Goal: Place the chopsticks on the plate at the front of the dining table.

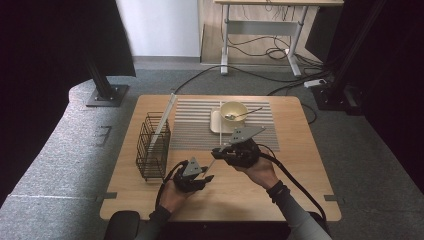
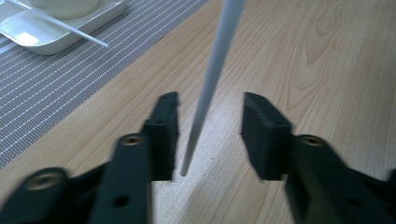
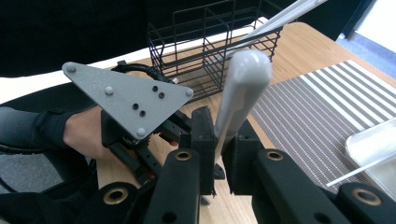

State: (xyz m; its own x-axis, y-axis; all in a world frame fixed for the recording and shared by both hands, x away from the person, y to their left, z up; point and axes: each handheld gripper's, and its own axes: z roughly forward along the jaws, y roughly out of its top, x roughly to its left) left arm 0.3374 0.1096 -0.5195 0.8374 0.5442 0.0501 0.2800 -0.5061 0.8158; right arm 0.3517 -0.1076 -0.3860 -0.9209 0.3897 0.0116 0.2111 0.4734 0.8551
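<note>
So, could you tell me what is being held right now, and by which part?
The right gripper is shut on a grey chopstick, clamped part-way along its shaft below the thick end. Its thin tip hangs between the left gripper's open jaws, not yet pinched.

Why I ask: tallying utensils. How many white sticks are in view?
3 sticks: one leaning in the basket, one on the tray, one in the right gripper. More may hide.
</note>
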